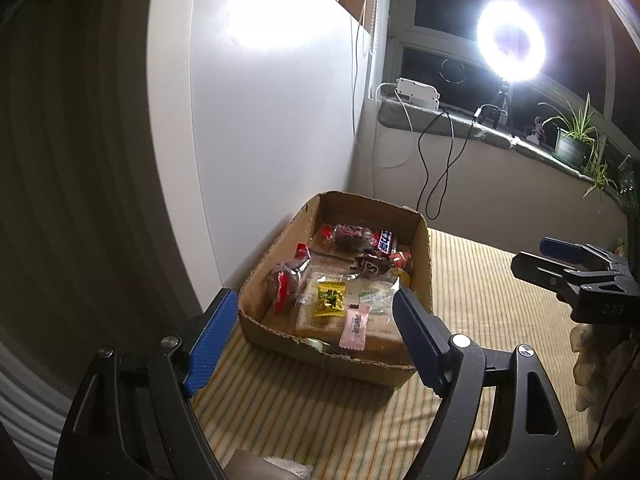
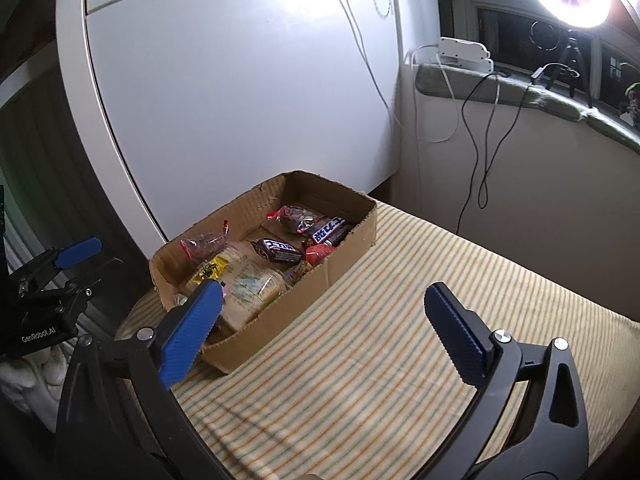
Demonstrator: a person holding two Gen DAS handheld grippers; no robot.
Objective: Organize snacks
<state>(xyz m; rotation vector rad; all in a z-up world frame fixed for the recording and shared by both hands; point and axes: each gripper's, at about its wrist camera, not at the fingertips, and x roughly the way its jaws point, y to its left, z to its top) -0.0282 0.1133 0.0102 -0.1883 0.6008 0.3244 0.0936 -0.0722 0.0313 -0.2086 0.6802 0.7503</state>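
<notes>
- Striped yellow-and-white cloth covers the surface under you, with a white cabinet panel behind and a glaring ring light on the windowsill
- Your open brown cardboard box sits on that cloth near the cabinet, already holding the wrapped snacks: a yellow candy sachet, a pink one, dark chocolate bars and a clear-wrapped pastry
- Your left gripper hovers in front of the box, jaws spread wide, nothing between them
- Your right gripper is just as wide apart and empty, over bare cloth beside the box
- No loose snack shows on the cloth, so the sorting looks close to done
- If you tidy further, come down over the box's near wall, not into it, and pinch a wrapper by its crimped end
</notes>
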